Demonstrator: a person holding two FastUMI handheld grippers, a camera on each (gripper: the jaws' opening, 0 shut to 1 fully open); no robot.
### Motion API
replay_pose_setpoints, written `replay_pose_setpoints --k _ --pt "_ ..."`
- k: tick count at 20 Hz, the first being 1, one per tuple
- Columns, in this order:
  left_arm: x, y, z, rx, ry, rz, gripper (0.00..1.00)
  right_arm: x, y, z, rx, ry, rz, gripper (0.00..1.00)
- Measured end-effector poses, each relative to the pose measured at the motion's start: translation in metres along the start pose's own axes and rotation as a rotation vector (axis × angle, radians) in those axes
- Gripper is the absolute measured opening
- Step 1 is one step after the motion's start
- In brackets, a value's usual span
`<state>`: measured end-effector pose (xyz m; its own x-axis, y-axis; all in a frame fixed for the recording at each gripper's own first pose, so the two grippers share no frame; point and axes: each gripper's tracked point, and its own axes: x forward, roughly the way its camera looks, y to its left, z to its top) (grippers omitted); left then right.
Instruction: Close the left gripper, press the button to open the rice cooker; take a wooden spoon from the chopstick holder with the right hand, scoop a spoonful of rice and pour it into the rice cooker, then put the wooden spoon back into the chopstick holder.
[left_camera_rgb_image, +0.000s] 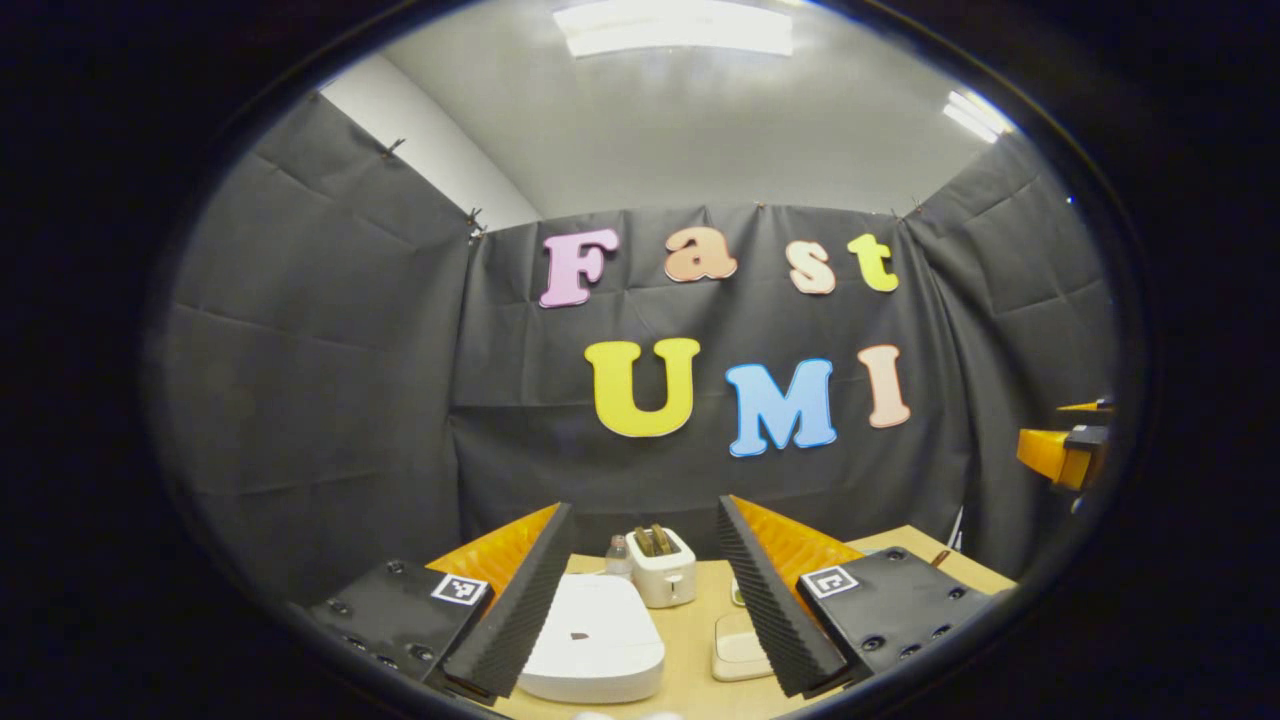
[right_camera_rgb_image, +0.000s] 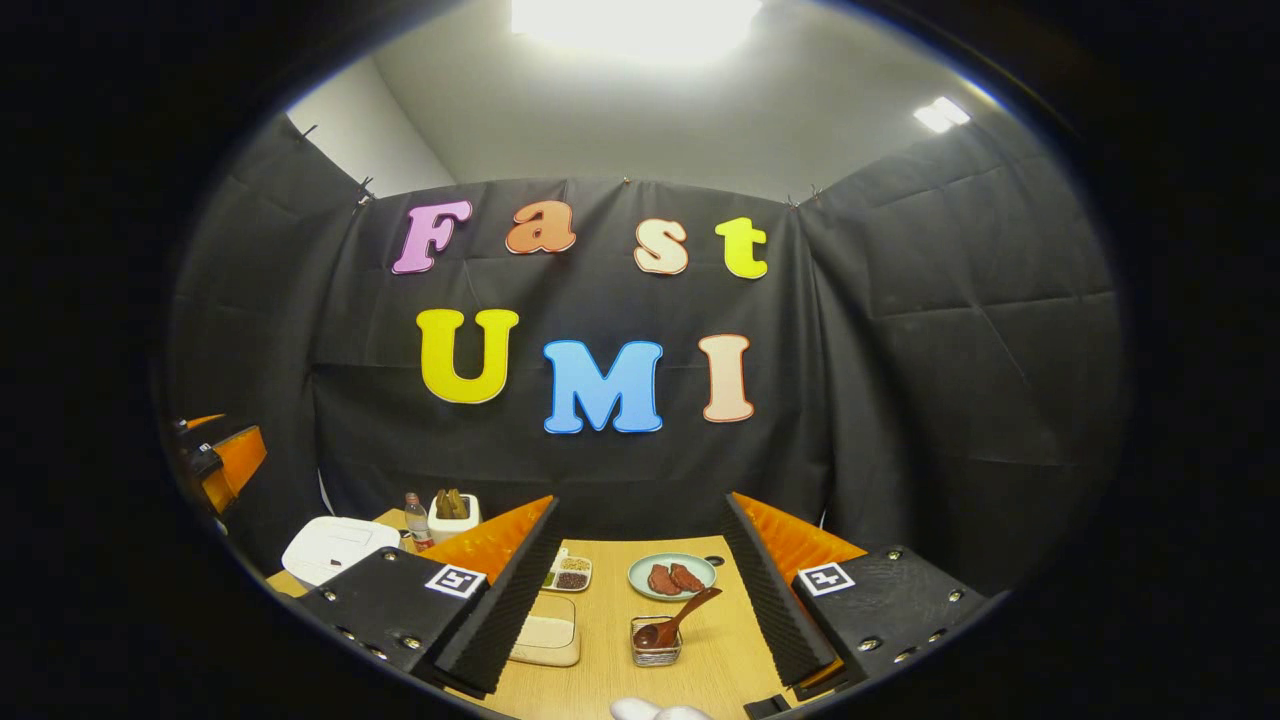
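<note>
Your left tool (left_camera_rgb_image: 645, 590) is spread wide, with the white rice cooker (left_camera_rgb_image: 592, 640) lying on the bench (left_camera_rgb_image: 692, 640) between its fingers, lid down. That makes the step in hand the first one: press the fingers fully together before you go for the button. Do that up here, well above the lid, so the joined tips make one blunt point. The small dark mark on the lid may be the release, but I cannot tell for sure; confirm it as you descend, then push straight down with a short, firm press and lift clear so the lid can swing.

Behind the cooker stands a white toaster (left_camera_rgb_image: 660, 568) with a small bottle (left_camera_rgb_image: 618, 555) just beside it, and a pale lidded box (left_camera_rgb_image: 738, 655) sits near the right finger. Keep your descent off these.

Your right tool (right_camera_rgb_image: 640, 600) is spread as well and holds nothing. Ahead of it, between the fingers, the wooden spoon (right_camera_rgb_image: 675, 622) leans in the small chopstick holder (right_camera_rgb_image: 656, 645), handle tilted up to the right. A divided tray of grains (right_camera_rgb_image: 566, 575) lies to the holder's left, and a plate with brown pieces (right_camera_rgb_image: 672, 576) lies just behind it. Hold this hand back until the lid is up.

No brand or product label is readable; the black-and-white square markers on the tools carry no words.
</note>
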<state>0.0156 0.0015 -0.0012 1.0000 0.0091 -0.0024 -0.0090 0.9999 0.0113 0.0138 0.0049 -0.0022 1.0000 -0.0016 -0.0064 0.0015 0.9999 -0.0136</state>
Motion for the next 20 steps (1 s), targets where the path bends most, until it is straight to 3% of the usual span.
replay_pose_setpoints --k 13,16,17,20 --pt "0.013 0.006 -0.011 0.014 0.026 -0.002 0.94 0.005 0.008 -0.005 -0.003 0.013 0.013 0.98" --pt "0.025 0.025 -0.024 -0.022 0.070 0.060 0.31 0.007 0.009 -0.006 -0.018 0.023 0.019 0.98" --pt "0.027 0.023 -0.035 -0.036 0.101 0.049 0.10 0.007 0.011 -0.006 -0.021 0.027 0.021 0.98" --pt "0.047 0.041 -0.066 -0.015 0.171 0.092 0.07 0.009 0.011 -0.008 -0.047 0.036 0.021 0.98"
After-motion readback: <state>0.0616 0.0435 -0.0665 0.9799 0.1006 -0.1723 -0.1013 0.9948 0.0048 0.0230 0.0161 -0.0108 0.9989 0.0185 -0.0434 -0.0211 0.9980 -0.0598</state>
